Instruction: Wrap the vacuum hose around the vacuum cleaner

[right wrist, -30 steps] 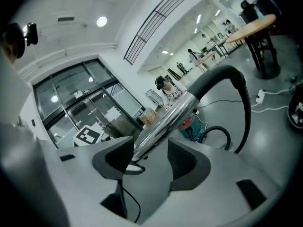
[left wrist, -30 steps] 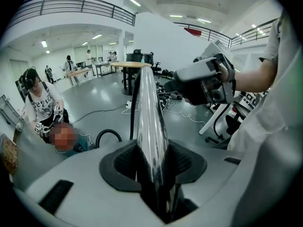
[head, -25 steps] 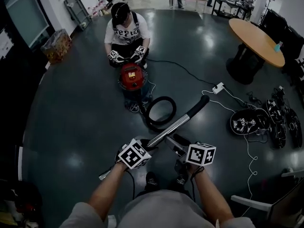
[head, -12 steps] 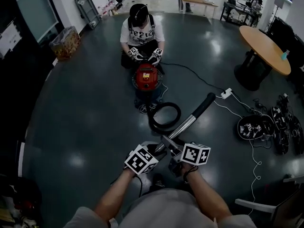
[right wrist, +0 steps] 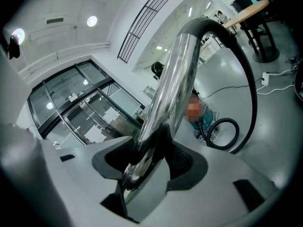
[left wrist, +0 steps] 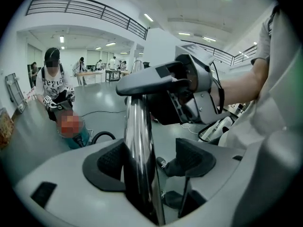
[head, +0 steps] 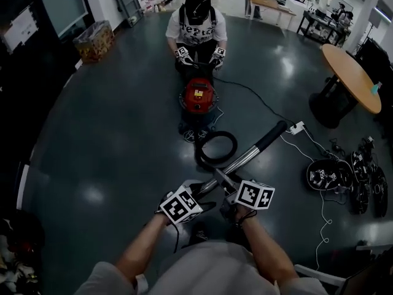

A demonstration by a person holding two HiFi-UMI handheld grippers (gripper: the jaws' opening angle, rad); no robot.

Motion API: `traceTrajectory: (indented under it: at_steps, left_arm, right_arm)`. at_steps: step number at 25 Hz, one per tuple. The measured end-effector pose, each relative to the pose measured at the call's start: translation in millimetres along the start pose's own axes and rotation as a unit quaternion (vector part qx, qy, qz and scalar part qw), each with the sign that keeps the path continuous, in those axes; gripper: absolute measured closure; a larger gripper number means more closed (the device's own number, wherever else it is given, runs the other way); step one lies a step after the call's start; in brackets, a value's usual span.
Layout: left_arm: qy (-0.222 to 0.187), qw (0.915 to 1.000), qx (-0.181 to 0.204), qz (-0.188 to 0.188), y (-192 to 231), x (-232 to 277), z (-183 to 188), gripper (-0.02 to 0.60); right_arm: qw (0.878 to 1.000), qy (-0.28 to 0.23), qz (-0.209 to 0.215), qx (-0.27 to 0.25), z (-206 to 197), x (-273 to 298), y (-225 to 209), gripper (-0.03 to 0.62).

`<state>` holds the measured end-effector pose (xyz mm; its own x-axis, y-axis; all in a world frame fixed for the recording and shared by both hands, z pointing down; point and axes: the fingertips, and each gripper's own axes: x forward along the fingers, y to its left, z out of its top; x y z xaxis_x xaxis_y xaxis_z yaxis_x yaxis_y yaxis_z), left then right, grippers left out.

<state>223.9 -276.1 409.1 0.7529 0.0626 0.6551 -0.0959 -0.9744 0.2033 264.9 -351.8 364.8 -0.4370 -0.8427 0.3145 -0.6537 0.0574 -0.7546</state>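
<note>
And the left tool [left wrist: 150,161], jaws opening with the metal wand [head: 238,161] between them; right tool [right wrist: 150,159] pinching that wand.

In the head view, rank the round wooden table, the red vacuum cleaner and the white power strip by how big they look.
Largest to smallest:
1. round wooden table
2. red vacuum cleaner
3. white power strip, clearly the smallest

We see a mirror-bright metal tube [head: 242,160], a glossy dark floor [head: 110,140], a smooth wooden tabletop [head: 350,72] upper right.
</note>
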Motion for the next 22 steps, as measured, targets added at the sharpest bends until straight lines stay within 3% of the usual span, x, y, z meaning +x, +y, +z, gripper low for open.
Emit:
traceTrajectory:
  at_steps: [7, 14, 22]
  left_arm:
    - [0.025, 0.998, -0.043, 0.039, 10.0, -9.6, -11.7, 0.255]
    - [0.065, 0.995, -0.072, 0.024, -12.9, 8.3, -1.1, 0.255]
    - [0.079, 0.9919, -0.068, 0.073, -0.7, 57.3, 41.4, 0.255]
  right_arm:
    - [0.999, 0.007, -0.012, -0.046, 27.4, -1.5, -36.3, 0.379]
    - [0.995, 0.027, -0.003, -0.094, 61.6, -8.5, -76.2, 0.379]
    - [0.973, 0.099, 0.012, -0.209, 85.2, -22.0, -134.8, 0.382]
